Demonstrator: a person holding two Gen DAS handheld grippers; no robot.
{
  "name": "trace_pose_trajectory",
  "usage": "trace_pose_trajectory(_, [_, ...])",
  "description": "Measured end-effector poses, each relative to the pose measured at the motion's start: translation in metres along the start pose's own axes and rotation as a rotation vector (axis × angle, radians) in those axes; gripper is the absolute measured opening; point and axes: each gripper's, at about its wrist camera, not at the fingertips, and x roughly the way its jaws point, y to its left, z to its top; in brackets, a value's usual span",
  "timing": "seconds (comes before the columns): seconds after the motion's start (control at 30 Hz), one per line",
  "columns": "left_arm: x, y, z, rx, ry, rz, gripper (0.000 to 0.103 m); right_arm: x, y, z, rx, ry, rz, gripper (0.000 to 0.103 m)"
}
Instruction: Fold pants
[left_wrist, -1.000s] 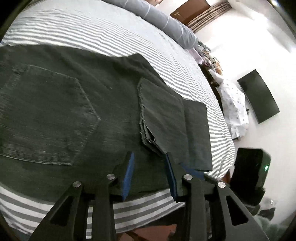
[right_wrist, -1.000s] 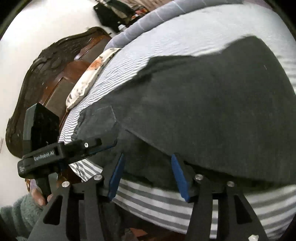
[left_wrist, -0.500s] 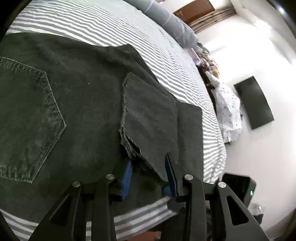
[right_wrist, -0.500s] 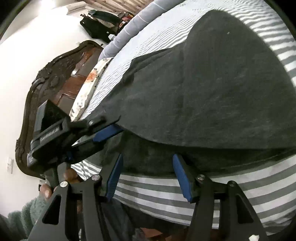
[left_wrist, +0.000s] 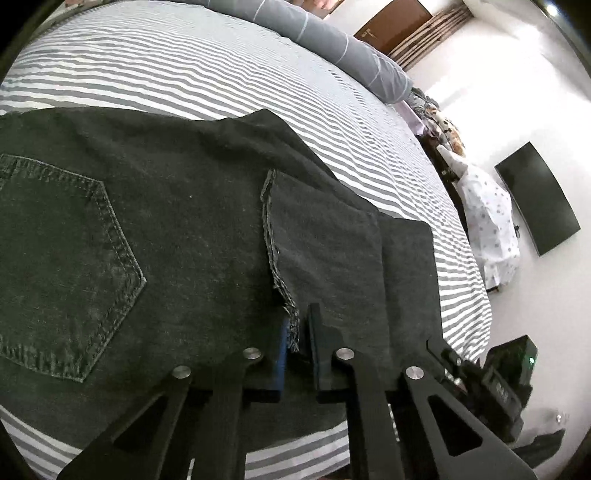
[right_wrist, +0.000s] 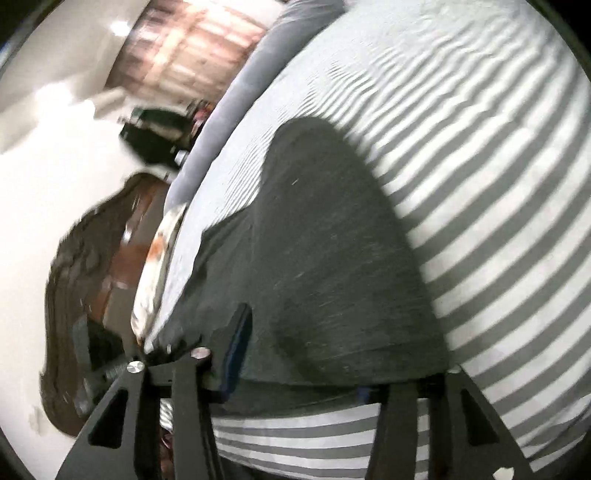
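- Your left tool (left_wrist: 298, 328) has gone from open to pinched on the frayed hem (left_wrist: 271, 240), the cuff lying folded back on the pants (left_wrist: 155, 221) at the near edge of the bed (left_wrist: 258, 74).
- Your right tool (right_wrist: 303, 354) is spread wide, flanking the pants' near fold, gripping nothing.
- You've secured one corner; the right side looks next.

Striped bedsheet (left_wrist: 221, 66), grey bolster (left_wrist: 343, 48), wall TV (left_wrist: 537, 199), wooden headboard (right_wrist: 92, 258).
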Motion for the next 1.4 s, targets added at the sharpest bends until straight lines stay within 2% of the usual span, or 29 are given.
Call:
trace_pose_trajectory(0.13, [-0.004,-0.010,-0.004,0.036,-0.013,0.041,0.007,-0.006,-0.005,0.008,0.017,-0.006,-0.029,0.027])
trace_pose_trajectory(0.17, [-0.006,-0.012,-0.005,0.047,-0.019,0.057,0.007,-0.007,-0.005,0.009,0.020,-0.004,-0.035,0.021])
trace_pose_trajectory(0.2, [-0.008,-0.014,-0.007,0.054,-0.020,0.064,0.007,-0.009,-0.006,0.009,0.021,-0.004,-0.047,0.011])
trace_pose_trajectory(0.33, [-0.010,-0.019,-0.014,0.071,-0.002,0.066,0.006,-0.021,-0.010,0.013,0.006,-0.021,-0.081,0.007])
trace_pose_trajectory(0.5, [-0.003,-0.017,-0.028,0.097,0.019,0.127,0.006,-0.018,-0.004,0.011,-0.072,-0.018,-0.142,0.007])
trace_pose_trajectory(0.7, [0.002,-0.012,-0.034,0.117,0.038,0.159,0.006,-0.011,0.003,0.007,-0.130,-0.001,-0.222,0.005])
trace_pose_trajectory(0.77, [0.003,-0.015,-0.034,0.140,0.039,0.178,0.006,-0.010,0.007,0.006,-0.165,0.005,-0.256,0.005])
trace_pose_trajectory(0.87, [0.004,-0.020,-0.035,0.168,0.042,0.200,0.006,-0.008,0.007,0.006,-0.146,0.038,-0.261,0.012])
trace_pose_trajectory(0.93, [0.003,-0.022,-0.035,0.171,0.045,0.203,0.007,-0.010,0.008,0.004,-0.129,0.076,-0.253,0.022])
trace_pose_trajectory(1.0, [-0.003,-0.024,-0.033,0.171,0.025,0.196,0.008,-0.012,0.014,-0.001,-0.151,0.117,-0.267,0.041])
trace_pose_trajectory(1.03, [-0.008,-0.024,-0.032,0.175,0.007,0.196,0.008,-0.014,0.018,-0.005,-0.175,0.139,-0.279,0.043])
trace_pose_trajectory(1.17, [-0.026,-0.034,-0.023,0.218,-0.087,0.219,0.009,-0.021,0.036,-0.020,-0.301,0.259,-0.278,0.042])
trace_pose_trajectory(1.23, [-0.031,-0.040,-0.019,0.240,-0.119,0.222,0.014,-0.026,0.053,-0.027,-0.381,0.297,-0.257,0.041])
trace_pose_trajectory(1.3, [-0.031,-0.047,-0.014,0.262,-0.137,0.210,0.019,-0.028,0.070,-0.026,-0.466,0.276,-0.275,0.040])
trace_pose_trajectory(1.4, [-0.021,-0.058,-0.007,0.300,-0.129,0.209,0.019,-0.024,0.098,-0.009,-0.616,0.155,-0.356,0.041])
